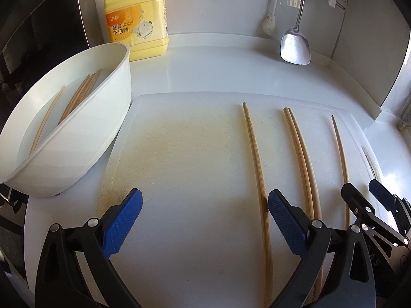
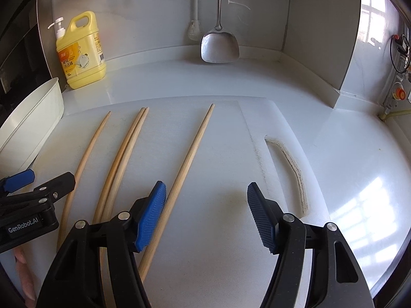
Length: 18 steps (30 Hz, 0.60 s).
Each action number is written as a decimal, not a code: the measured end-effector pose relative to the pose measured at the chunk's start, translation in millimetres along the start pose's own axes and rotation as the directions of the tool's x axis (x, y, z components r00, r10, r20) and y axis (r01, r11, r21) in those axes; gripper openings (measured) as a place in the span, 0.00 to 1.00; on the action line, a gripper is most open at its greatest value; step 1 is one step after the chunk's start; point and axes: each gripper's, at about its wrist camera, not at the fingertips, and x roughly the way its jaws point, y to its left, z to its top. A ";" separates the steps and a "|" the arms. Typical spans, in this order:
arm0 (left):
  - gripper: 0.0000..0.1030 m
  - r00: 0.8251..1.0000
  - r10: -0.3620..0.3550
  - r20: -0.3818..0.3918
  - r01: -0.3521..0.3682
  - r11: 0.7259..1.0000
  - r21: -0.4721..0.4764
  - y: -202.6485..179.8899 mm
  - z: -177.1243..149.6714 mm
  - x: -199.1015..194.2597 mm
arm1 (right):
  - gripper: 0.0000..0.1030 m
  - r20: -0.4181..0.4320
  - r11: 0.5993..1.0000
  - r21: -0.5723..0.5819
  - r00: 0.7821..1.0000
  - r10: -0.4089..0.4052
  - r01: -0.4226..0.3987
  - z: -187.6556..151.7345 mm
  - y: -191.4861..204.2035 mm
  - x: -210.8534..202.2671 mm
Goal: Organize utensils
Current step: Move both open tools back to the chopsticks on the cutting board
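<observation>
Fingers (image 1: 285, 220) on both grippers are standing wide and gripping nothing over the board (image 1: 185, 154).

Left gripper (image 1: 205, 220) is hanging above bare board, its right finger just beside the leftmost chopstick (image 1: 253, 148); right gripper (image 2: 205, 215) is hovering with its left finger (image 2: 151, 218) overlapping the rightmost chopstick (image 2: 191, 154) in view, though I cannot tell if it is touching. Between those two a pair (image 1: 299, 143) is lying side by side, and more chopsticks (image 1: 77, 97) are sitting in the white tub (image 1: 102, 118) at the left of the bench (image 1: 218, 64).
</observation>
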 end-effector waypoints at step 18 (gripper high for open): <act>0.90 1.000 0.010 0.026 -0.010 1.000 -0.001 -13.2 -1.4 9.0 | 0.53 0.013 0.999 -0.040 1.000 0.026 -0.025 4.2 12.1 4.8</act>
